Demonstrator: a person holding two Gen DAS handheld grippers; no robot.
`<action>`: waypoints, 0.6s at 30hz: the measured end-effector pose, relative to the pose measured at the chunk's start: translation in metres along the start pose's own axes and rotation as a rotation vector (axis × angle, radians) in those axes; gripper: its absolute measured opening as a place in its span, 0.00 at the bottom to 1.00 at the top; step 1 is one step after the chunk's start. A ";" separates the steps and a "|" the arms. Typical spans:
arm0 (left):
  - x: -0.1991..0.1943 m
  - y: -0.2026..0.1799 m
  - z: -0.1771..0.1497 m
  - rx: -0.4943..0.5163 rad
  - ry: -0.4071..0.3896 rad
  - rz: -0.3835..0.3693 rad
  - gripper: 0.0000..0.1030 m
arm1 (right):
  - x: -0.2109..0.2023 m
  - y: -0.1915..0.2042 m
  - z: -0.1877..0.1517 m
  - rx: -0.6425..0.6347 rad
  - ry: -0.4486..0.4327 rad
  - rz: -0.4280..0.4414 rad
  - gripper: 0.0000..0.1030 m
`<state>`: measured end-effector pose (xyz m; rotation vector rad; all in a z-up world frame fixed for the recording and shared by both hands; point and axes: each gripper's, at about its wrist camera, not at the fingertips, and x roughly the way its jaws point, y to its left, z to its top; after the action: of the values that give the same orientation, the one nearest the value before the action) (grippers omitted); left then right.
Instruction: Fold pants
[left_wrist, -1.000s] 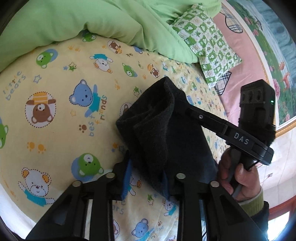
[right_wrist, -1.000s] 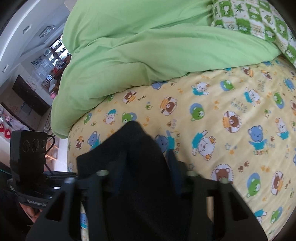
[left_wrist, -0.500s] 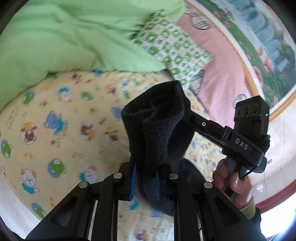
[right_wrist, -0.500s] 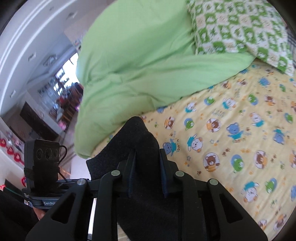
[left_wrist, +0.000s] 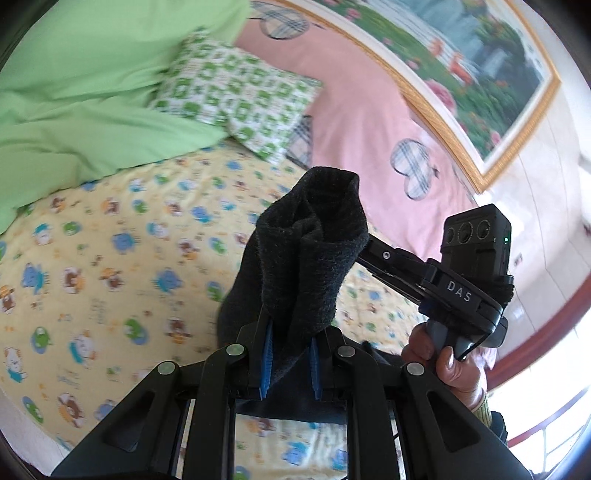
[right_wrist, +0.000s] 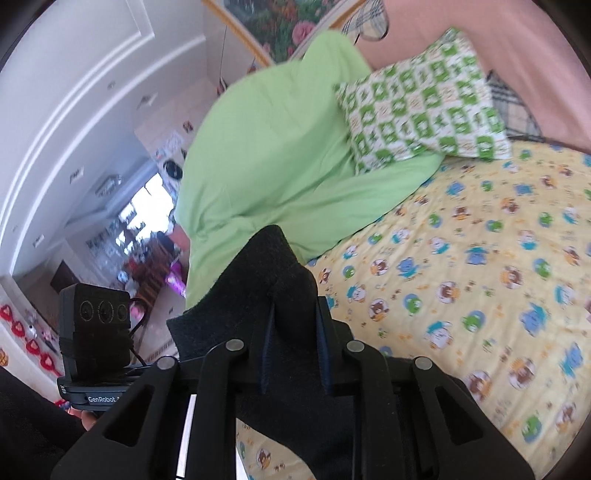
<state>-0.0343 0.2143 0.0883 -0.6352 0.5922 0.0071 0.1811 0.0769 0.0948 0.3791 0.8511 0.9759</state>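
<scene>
The black pants hang bunched between both grippers, lifted above the yellow bear-print bed sheet. My left gripper is shut on one edge of the pants. My right gripper is shut on another edge of the pants. The right gripper also shows in the left wrist view, its fingers buried in the fabric. The left gripper's body shows at the left of the right wrist view. The lower part of the pants is hidden under the grippers.
A green duvet is piled at the far side of the bed. A green-and-white checked pillow leans on a pink headboard. A framed flower picture hangs above. The bed's edge is near at bottom left.
Both grippers closed on the pants and rose, lifting them up off the sheet. The views tilted up toward the pillow, headboard and wall.
</scene>
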 end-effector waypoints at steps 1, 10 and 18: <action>0.002 -0.010 -0.003 0.017 0.007 -0.006 0.15 | -0.010 -0.002 -0.003 0.008 -0.015 -0.002 0.21; 0.036 -0.076 -0.030 0.143 0.092 -0.059 0.15 | -0.085 -0.022 -0.032 0.054 -0.106 -0.066 0.18; 0.068 -0.120 -0.056 0.244 0.167 -0.086 0.15 | -0.130 -0.047 -0.063 0.129 -0.173 -0.108 0.17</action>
<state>0.0151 0.0741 0.0830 -0.4259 0.7136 -0.1970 0.1224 -0.0628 0.0857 0.5154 0.7711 0.7788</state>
